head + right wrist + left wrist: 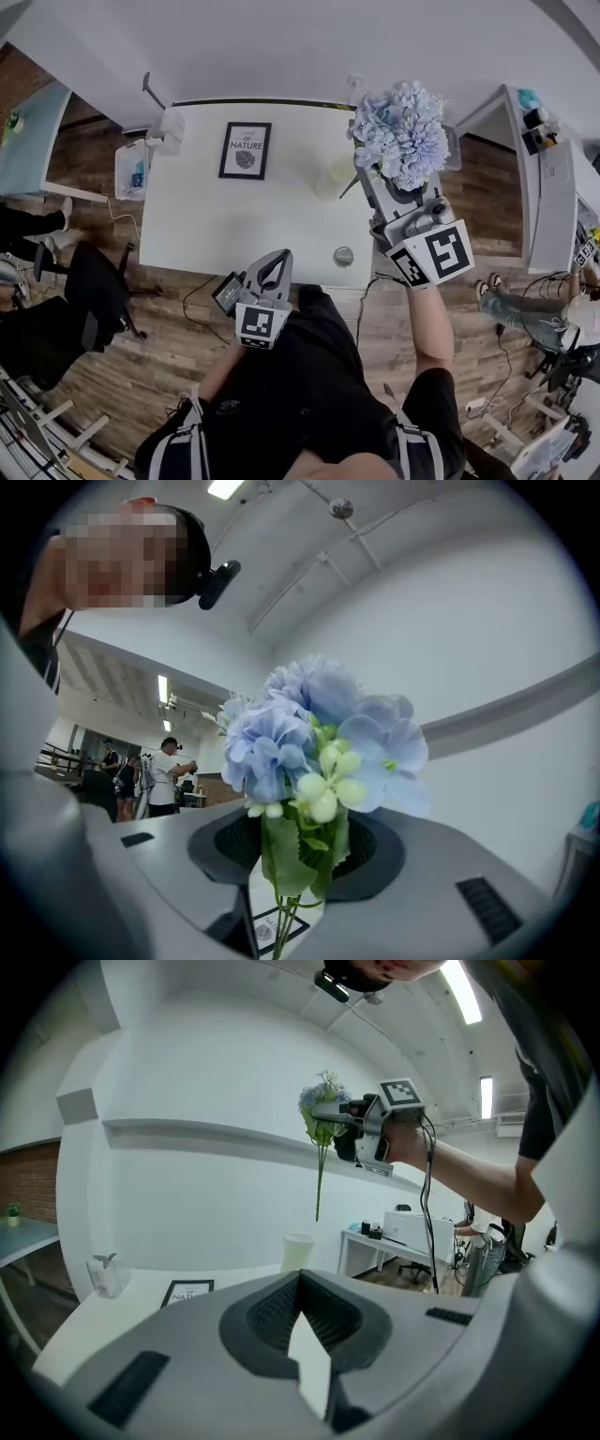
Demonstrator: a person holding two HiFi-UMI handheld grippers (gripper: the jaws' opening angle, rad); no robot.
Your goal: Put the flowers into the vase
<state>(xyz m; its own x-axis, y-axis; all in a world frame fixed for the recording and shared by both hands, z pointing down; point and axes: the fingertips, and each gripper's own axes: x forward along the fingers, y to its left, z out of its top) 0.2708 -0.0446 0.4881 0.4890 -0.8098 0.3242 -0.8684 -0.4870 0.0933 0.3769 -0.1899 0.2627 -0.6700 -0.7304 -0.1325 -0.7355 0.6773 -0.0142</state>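
A bunch of pale blue flowers (401, 131) is held above the table's right rear part, with my right gripper (396, 186) shut on the green stems. In the left gripper view the flowers (323, 1115) hang high, and the stem ends well above the pale vase (298, 1251). The vase (333, 174) stands upright on the white table (197, 225), left of the flowers. In the right gripper view the blooms (319, 738) fill the middle above the jaws. My left gripper (270, 274) sits at the table's front edge, jaws together and holding nothing.
A framed picture (245, 150) lies at the table's back. A clear container (167, 127) stands at the left rear corner and a small round metal disc (343, 256) near the front edge. A side desk (562, 202) stands on the right, a black chair (94, 300) on the left.
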